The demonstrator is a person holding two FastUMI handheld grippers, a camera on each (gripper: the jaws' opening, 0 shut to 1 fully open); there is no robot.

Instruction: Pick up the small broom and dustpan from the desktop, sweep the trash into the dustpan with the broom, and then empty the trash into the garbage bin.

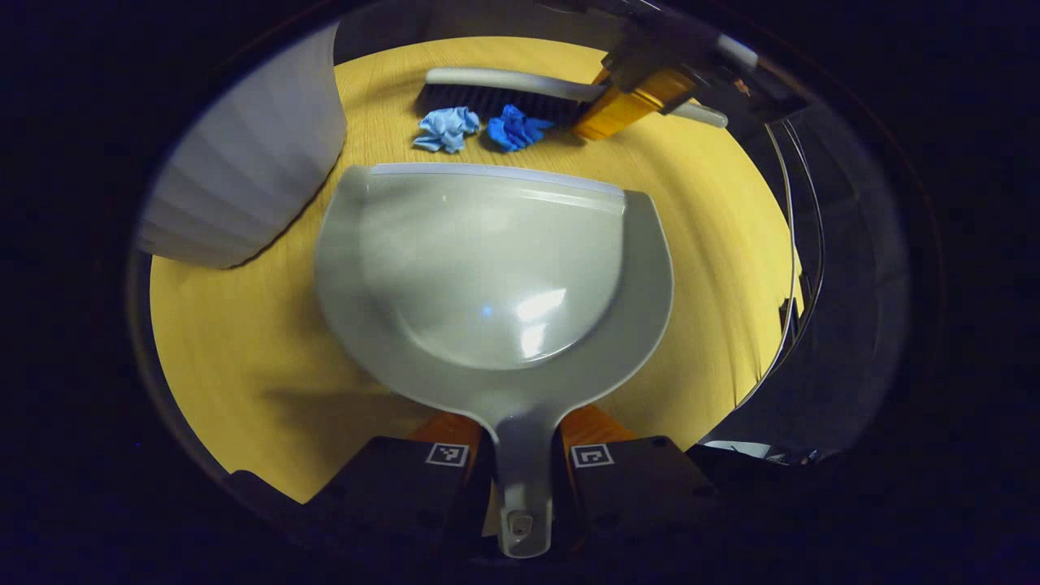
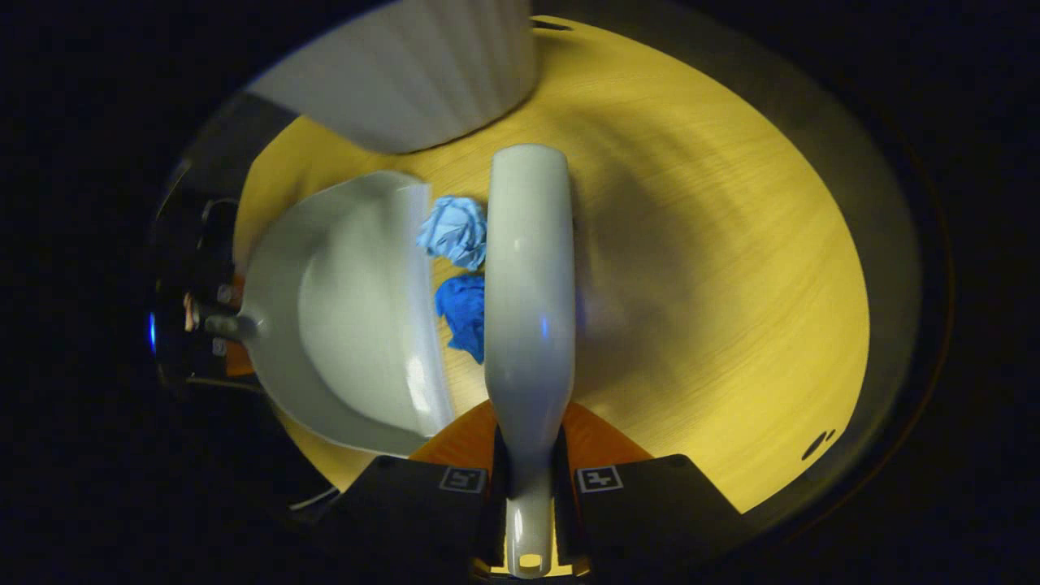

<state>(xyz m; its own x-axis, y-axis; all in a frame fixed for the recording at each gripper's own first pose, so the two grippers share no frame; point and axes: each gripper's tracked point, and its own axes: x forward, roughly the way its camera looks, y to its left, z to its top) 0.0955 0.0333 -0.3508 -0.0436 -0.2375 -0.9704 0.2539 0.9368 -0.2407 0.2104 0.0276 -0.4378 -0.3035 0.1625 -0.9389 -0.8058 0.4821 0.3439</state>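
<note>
My left gripper (image 1: 524, 443) is shut on the handle of the grey dustpan (image 1: 487, 268), whose front lip faces two crumpled paper balls, one light blue (image 1: 447, 130) and one dark blue (image 1: 513, 128). Behind them lies the broom (image 1: 504, 91) with dark bristles, held by the right gripper (image 1: 626, 110). In the right gripper view, my right gripper (image 2: 528, 467) is shut on the broom handle (image 2: 528, 276). The light blue ball (image 2: 453, 231) and dark blue ball (image 2: 463, 313) sit between broom and dustpan (image 2: 349, 317). The left gripper (image 2: 207, 325) holds the pan's handle at far left.
A white ribbed garbage bin (image 1: 252, 154) stands on the yellow wooden desktop (image 1: 715, 268) left of the dustpan, and at the top in the right gripper view, bin (image 2: 414, 73). The desk edge and dark booth lie to the right.
</note>
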